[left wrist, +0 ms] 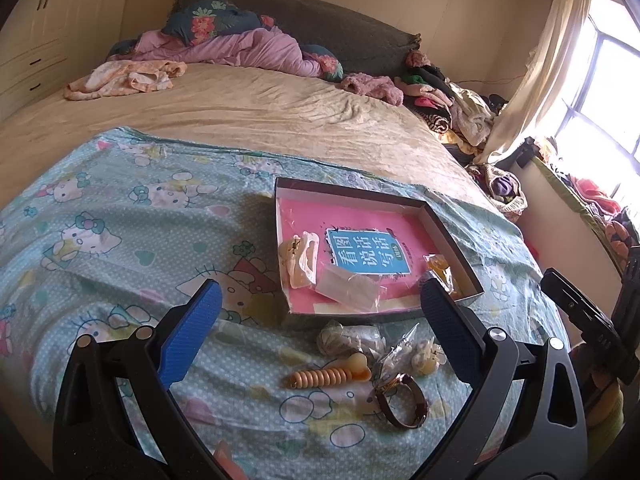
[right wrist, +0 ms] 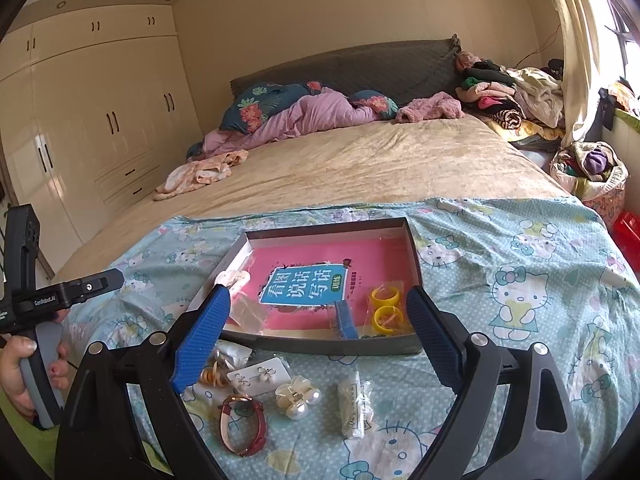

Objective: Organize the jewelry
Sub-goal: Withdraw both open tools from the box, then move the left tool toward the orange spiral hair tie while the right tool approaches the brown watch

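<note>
My left gripper (left wrist: 320, 292) is open and empty, hovering over the near edge of a shallow dark box (left wrist: 452, 240) with a pink book on its floor. In the box lie a cream hair clip (left wrist: 300, 260), a clear bag (left wrist: 348, 288) and yellow rings (right wrist: 386, 308). My right gripper (right wrist: 320, 300) is open too, with nothing between its fingers, above the box's front wall (right wrist: 320, 344). On the sheet in front of the box lie a red-strapped watch (right wrist: 244, 424), a pearl hair clip (right wrist: 298, 396), an earring card (right wrist: 260, 374), a bagged item (right wrist: 354, 404) and an orange spiral piece (left wrist: 328, 376).
Everything rests on a Hello Kitty sheet (right wrist: 520, 280) spread over a beige bed (right wrist: 360, 160). Pillows and clothes are heaped at the headboard (right wrist: 304, 116). A person's hand (right wrist: 24, 376) holds the left gripper's handle at the left edge. Wardrobes line the left wall; a window is on the right.
</note>
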The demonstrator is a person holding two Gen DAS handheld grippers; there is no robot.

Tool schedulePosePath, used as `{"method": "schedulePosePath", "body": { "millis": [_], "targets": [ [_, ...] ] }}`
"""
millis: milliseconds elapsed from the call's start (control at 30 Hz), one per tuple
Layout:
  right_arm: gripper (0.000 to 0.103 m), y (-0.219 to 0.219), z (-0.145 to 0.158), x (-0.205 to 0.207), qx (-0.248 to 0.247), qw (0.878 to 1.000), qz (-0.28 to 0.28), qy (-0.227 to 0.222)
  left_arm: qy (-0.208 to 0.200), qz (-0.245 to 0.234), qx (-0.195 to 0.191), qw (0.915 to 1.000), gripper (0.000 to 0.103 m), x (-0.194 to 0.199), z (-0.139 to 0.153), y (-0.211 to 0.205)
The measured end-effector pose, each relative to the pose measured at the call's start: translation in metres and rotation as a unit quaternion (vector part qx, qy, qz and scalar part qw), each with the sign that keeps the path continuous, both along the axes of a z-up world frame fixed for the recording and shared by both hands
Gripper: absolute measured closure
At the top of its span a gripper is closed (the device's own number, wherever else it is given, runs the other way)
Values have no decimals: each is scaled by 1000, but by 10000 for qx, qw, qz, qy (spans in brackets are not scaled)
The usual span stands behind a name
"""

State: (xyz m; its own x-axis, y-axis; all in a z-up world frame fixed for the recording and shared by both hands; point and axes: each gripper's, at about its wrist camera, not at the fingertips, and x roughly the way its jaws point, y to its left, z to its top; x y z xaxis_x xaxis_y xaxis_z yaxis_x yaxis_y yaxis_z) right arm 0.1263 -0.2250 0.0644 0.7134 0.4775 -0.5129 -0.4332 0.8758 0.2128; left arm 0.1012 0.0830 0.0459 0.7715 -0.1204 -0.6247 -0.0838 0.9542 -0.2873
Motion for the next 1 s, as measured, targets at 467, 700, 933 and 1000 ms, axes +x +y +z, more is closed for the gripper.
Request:
{"method": "schedulePosePath", "body": {
  "millis": [467, 700, 933, 1000],
  "targets": [
    [14, 4, -6, -20, -157, 9997, 174, 97, 96, -127, 67, 9999, 10, -27, -8, -9],
    [14, 8, -16, -27, -275, 9989, 295, 236, 256, -209, 139, 9994, 10, -34, -21, -14],
    [14, 11, -24, -32, -330, 9981, 375, 358, 410, -271, 210, 9986, 10, -40, -33, -19],
    [14, 12, -26, -33, -357, 9978, 405, 383, 449, -282, 237, 9983, 10, -41, -37, -20]
  ]
}}
